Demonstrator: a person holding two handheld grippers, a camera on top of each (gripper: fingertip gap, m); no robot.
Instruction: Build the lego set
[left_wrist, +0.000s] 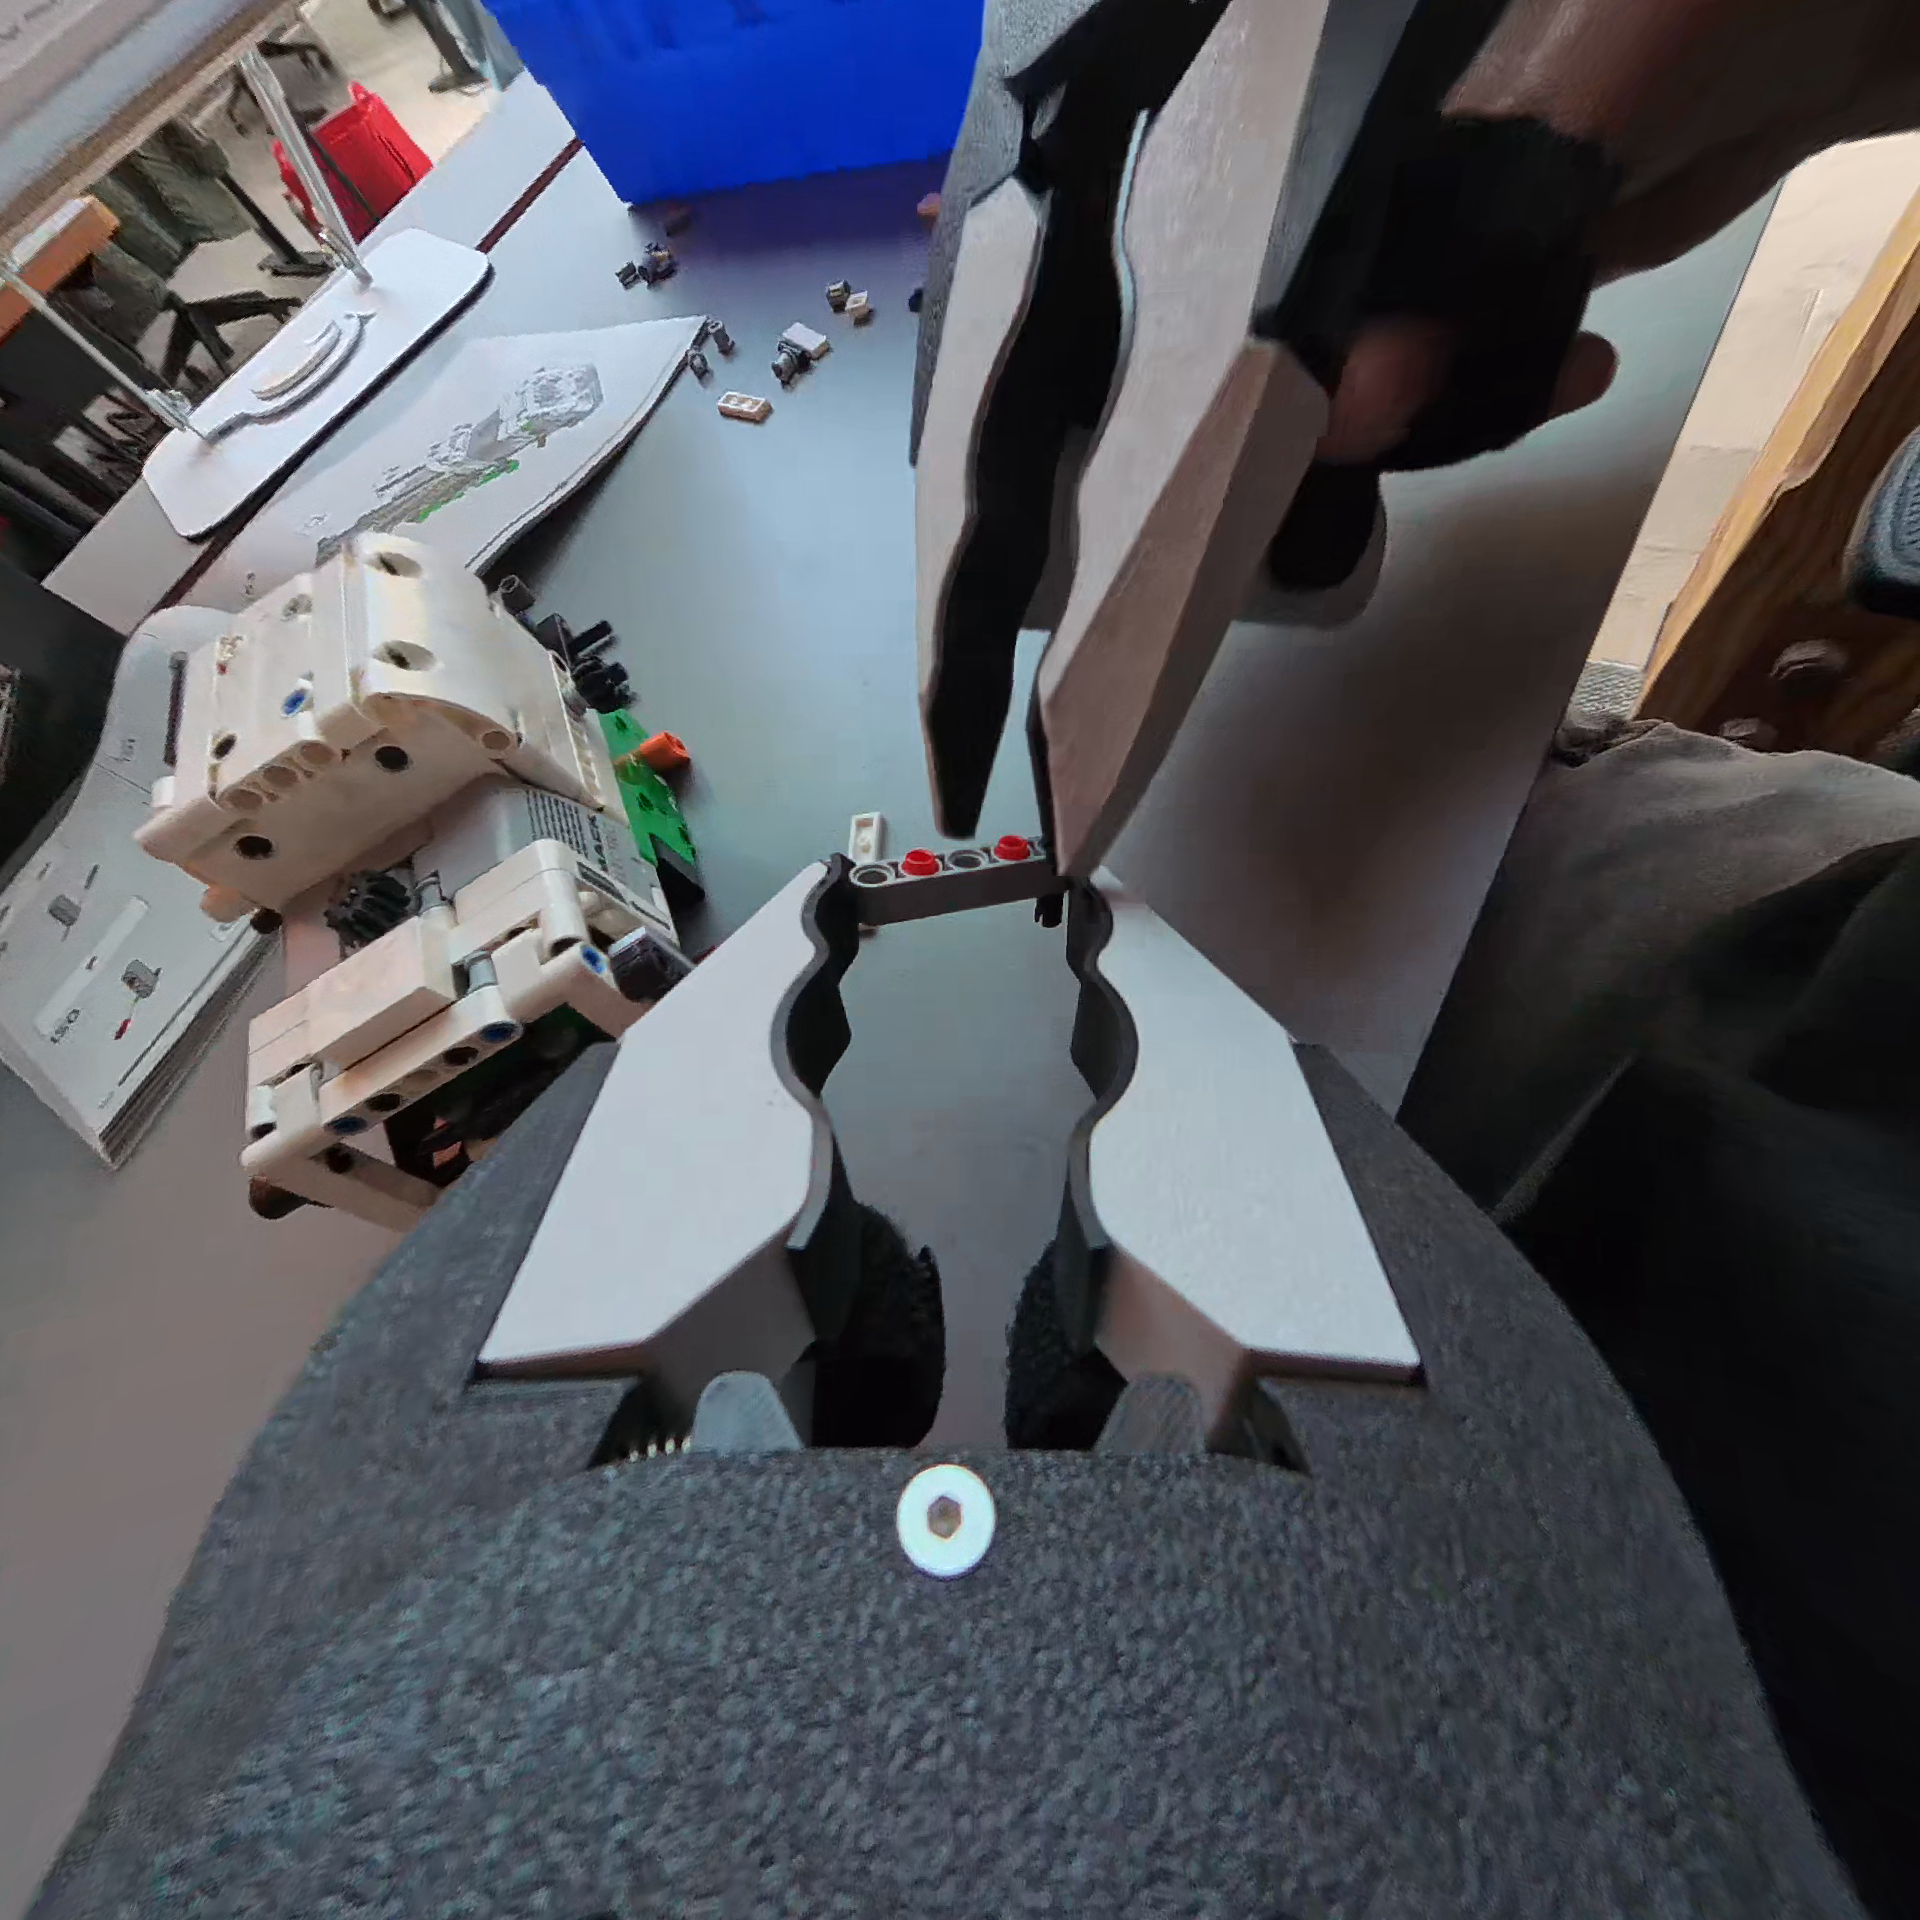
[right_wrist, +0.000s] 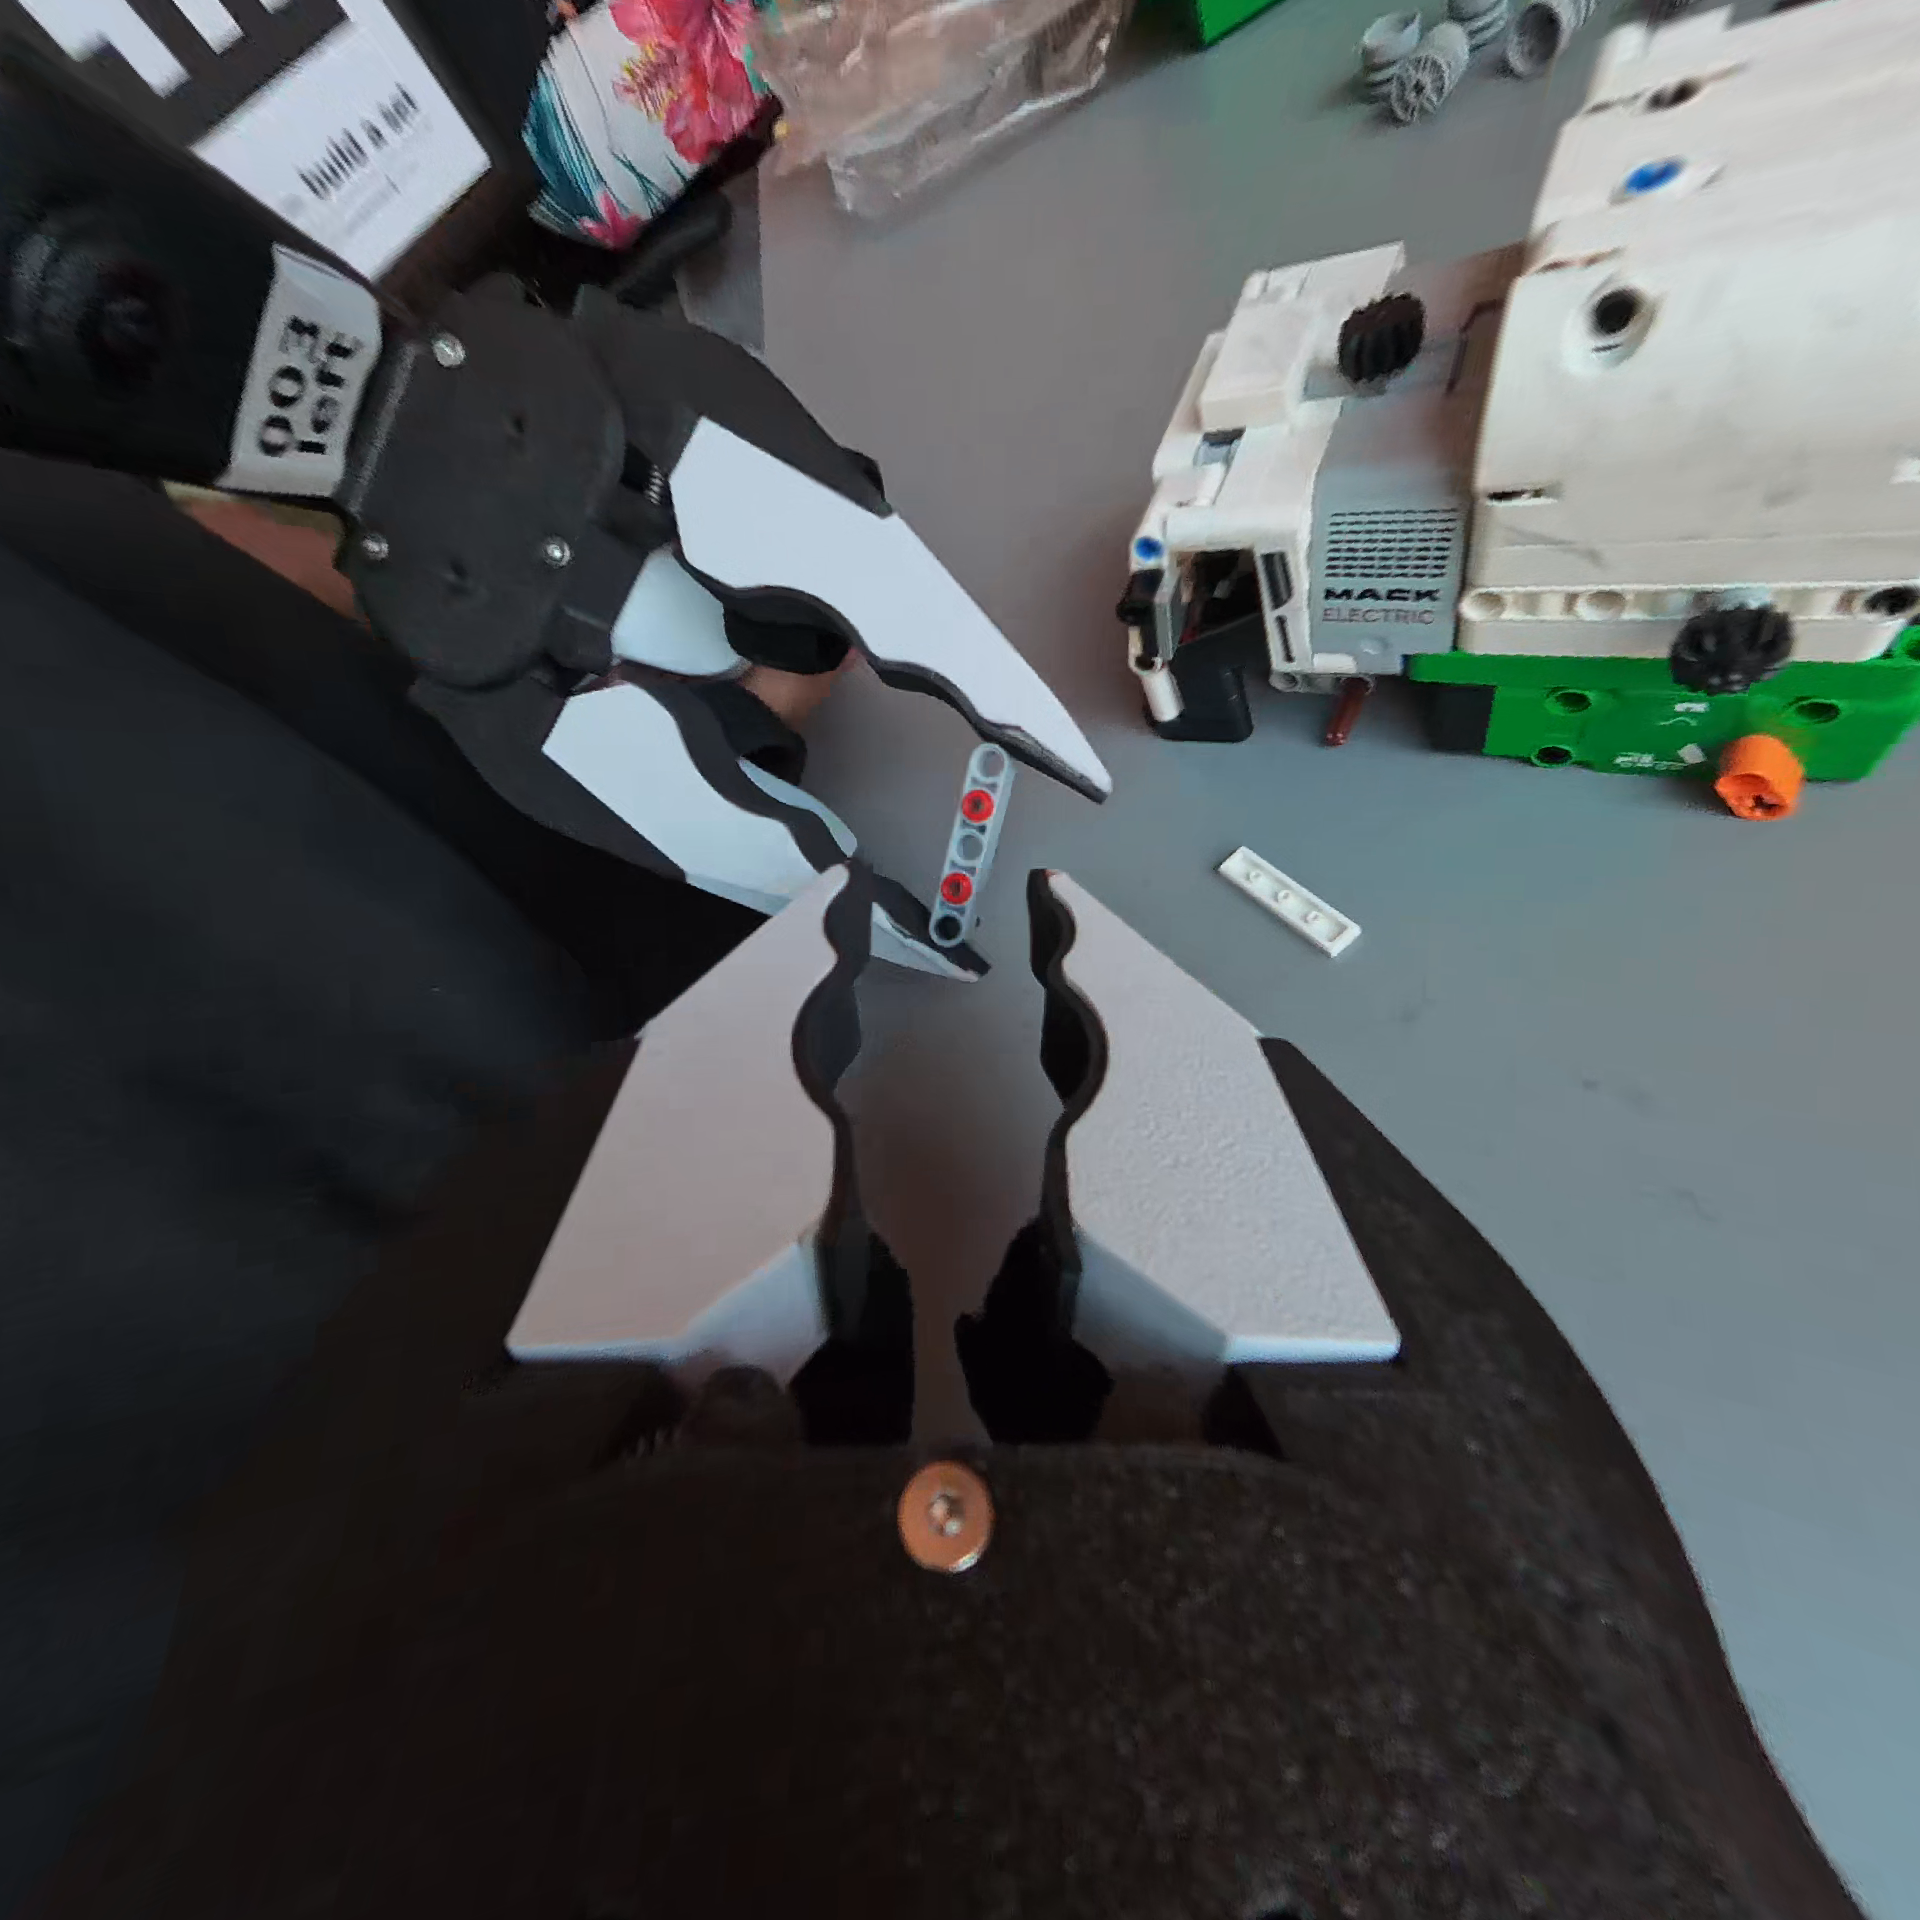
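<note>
My left gripper (left_wrist: 961, 888) clamped the grey beam (left_wrist: 951, 868) end to end, two red pins (right_wrist: 962, 845) seated. My right gripper (right_wrist: 940, 904) hung open above it. The truck (right_wrist: 1538, 499) stood mostly built; the beam, a white plate (right_wrist: 1288, 900) and scattered bits remained.

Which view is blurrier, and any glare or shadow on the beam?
Right wrist view: top-left box and edges smeared, grey beam sharp. Left wrist view: sharper, strong fisheye bend, right gripper casts a soft shadow on the table; no glare on the beam.
</note>
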